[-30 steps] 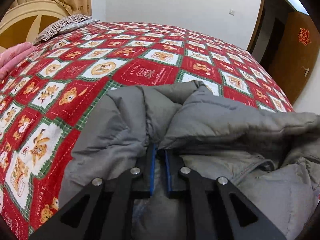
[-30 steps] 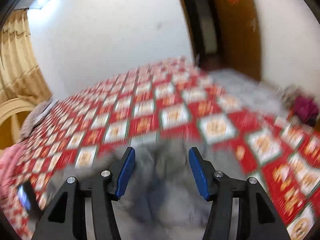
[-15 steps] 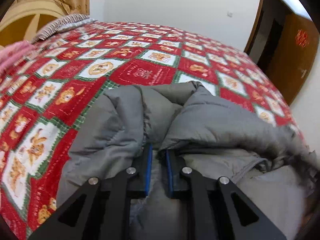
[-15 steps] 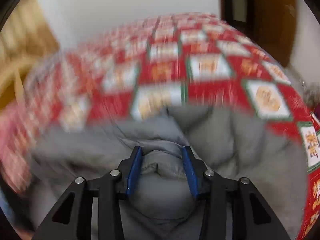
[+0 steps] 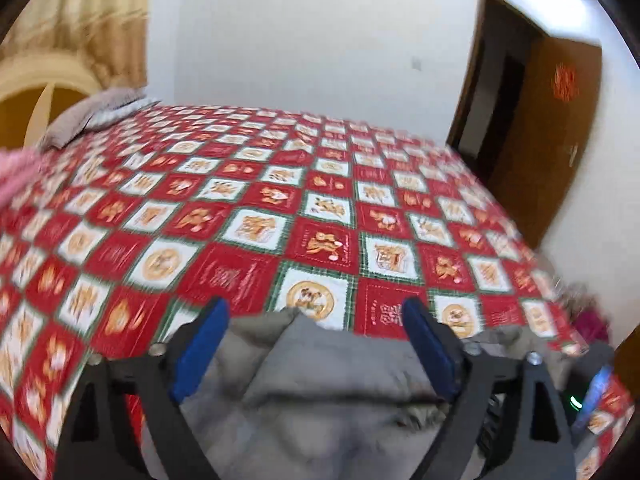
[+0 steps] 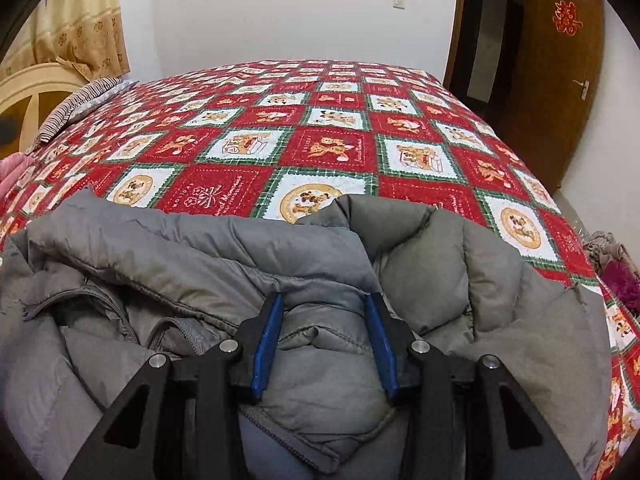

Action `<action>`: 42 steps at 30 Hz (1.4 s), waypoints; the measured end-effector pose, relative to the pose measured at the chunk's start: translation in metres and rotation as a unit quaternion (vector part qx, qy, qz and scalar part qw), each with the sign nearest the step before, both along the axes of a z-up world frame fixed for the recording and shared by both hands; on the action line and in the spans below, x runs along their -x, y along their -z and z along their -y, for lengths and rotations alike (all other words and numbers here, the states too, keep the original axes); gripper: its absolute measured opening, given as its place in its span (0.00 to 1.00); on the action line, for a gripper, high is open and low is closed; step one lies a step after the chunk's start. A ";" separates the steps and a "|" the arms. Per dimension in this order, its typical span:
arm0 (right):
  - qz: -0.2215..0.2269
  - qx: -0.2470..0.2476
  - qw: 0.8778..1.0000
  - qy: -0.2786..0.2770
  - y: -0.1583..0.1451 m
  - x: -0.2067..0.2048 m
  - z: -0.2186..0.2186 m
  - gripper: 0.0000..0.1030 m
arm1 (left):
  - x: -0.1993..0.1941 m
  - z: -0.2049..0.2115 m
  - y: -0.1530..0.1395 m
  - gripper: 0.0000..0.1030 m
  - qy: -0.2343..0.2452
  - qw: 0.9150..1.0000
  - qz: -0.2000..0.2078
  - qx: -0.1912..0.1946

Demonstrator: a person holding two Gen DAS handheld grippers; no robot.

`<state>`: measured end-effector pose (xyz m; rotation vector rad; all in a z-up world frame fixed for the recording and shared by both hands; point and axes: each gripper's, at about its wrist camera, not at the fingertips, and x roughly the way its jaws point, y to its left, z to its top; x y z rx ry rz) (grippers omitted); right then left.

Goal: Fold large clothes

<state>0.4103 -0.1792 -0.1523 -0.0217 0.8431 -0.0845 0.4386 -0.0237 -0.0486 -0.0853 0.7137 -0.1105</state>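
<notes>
I'm seeing the grey puffer jacket [image 6: 312, 280] lying bunched on the near part of the bed, on top of the red-and-white checked bedspread [image 6: 328, 148] with cartoon squares. The jacket is lying in thick folds, zipper edge showing at lower left in the right wrist view.

I'm holding the right gripper [image 6: 326, 344] down on the jacket, pointing steeply downward. Its blue pads [image 6: 266, 344] are sitting on both sides of a puffy quilted fold, pinching it; the padding is bulging between them and filling the gap, and the fabric is touching both pads.

I'm holding the left gripper [image 5: 316, 352] above the jacket [image 5: 340, 384]. Its jaws have just been opening and are now standing spread wide, with blue pads [image 5: 200, 354] far apart. A grey fold is showing between and below them, but no pad is pressing on it. This view is motion-blurred, so I can't tell whether the fabric is brushing a finger.

A striped pillow [image 6: 80, 104] is lying at the far left by the cream headboard [image 6: 28, 92]. A tan curtain [image 6: 80, 28] is hanging behind it. A brown door [image 6: 560, 72] with a red paper ornament is standing open at the right. Some pink fabric [image 6: 10, 172] is showing at the left edge, and a dark red item [image 6: 622, 280] is lying off the bed's right side.
</notes>
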 end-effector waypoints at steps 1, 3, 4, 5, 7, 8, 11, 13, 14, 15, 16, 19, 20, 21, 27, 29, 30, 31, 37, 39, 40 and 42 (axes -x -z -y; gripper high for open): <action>0.000 0.000 1.000 0.000 0.000 0.000 0.000 0.43 | -0.011 0.008 0.013 0.86 -0.005 0.999 -0.023 -0.026; 0.001 -0.004 1.000 -0.001 0.000 0.000 0.001 0.43 | -0.021 0.017 0.050 0.73 0.001 0.996 -0.069 -0.060; 0.001 -0.005 1.000 -0.001 0.000 0.000 0.001 0.43 | -0.019 0.018 0.069 0.69 0.003 0.993 -0.085 -0.077; 0.002 -0.008 1.000 -0.002 0.000 0.000 0.002 0.45 | -0.015 0.017 0.091 0.70 0.007 0.991 -0.094 -0.091; 0.009 -0.019 1.000 -0.006 -0.002 0.001 0.003 0.46 | -0.002 0.013 0.097 0.71 0.007 0.993 -0.078 -0.084; 0.008 -0.017 1.000 -0.005 -0.002 0.001 0.003 0.46 | -0.002 0.014 0.095 0.73 0.000 0.993 -0.075 -0.091; 0.005 -0.010 1.000 -0.005 -0.001 -0.001 0.000 0.47 | -0.006 0.028 0.099 0.78 -0.008 0.988 -0.077 -0.134; -0.004 -0.007 1.000 -0.004 0.001 -0.003 0.000 0.47 | -0.006 0.035 0.101 0.81 -0.015 0.984 -0.072 -0.165; -0.016 0.000 1.000 -0.004 0.003 -0.007 -0.002 0.47 | -0.007 0.038 0.102 0.82 -0.018 0.981 -0.070 -0.178; -0.022 0.008 1.000 -0.005 0.005 -0.010 -0.004 0.48 | -0.007 0.039 0.102 0.83 -0.020 0.980 -0.069 -0.185; -0.025 0.018 0.999 -0.006 0.006 -0.013 -0.007 0.48 | -0.007 0.039 0.102 0.84 -0.021 0.979 -0.068 -0.190; -0.028 0.039 0.999 -0.004 0.008 -0.016 -0.012 0.49 | -0.009 0.040 0.102 0.86 -0.026 0.976 -0.063 -0.205; -0.027 0.043 0.999 -0.003 0.008 -0.016 -0.012 0.50 | -0.007 0.039 0.101 0.87 -0.029 0.976 -0.062 -0.204; -0.024 0.041 0.999 -0.003 0.008 -0.015 -0.012 0.50 | -0.007 0.038 0.101 0.87 -0.028 0.978 -0.061 -0.199; -0.003 0.001 1.000 -0.001 -0.020 0.007 0.001 0.50 | 0.027 0.011 0.068 0.86 0.017 0.993 -0.049 -0.106; 0.056 -0.027 0.998 -0.006 -0.057 0.047 0.005 0.50 | 0.061 -0.002 0.044 0.88 0.033 0.995 -0.007 -0.097; 0.077 -0.036 0.996 -0.012 -0.074 0.068 0.006 0.50 | 0.082 -0.012 0.030 0.90 0.045 0.995 0.008 -0.086; 0.094 -0.040 0.995 -0.018 -0.089 0.088 0.010 0.50 | 0.098 -0.021 0.021 0.96 0.057 0.996 0.015 -0.072; 0.161 -0.063 0.985 -0.027 -0.157 0.233 0.050 0.61 | 0.203 -0.096 -0.023 1.00 0.130 0.991 0.014 0.023; 0.166 -0.069 0.983 -0.024 -0.169 0.283 0.066 0.61 | 0.237 -0.117 -0.028 1.00 0.129 0.991 0.018 0.035; 0.169 -0.070 0.983 -0.022 -0.172 0.300 0.072 0.61 | 0.257 -0.131 -0.030 1.00 0.124 0.991 0.028 0.044; 0.178 -0.066 0.982 -0.013 -0.183 0.356 0.081 0.61 | 0.295 -0.159 -0.036 1.00 0.118 0.990 0.048 0.063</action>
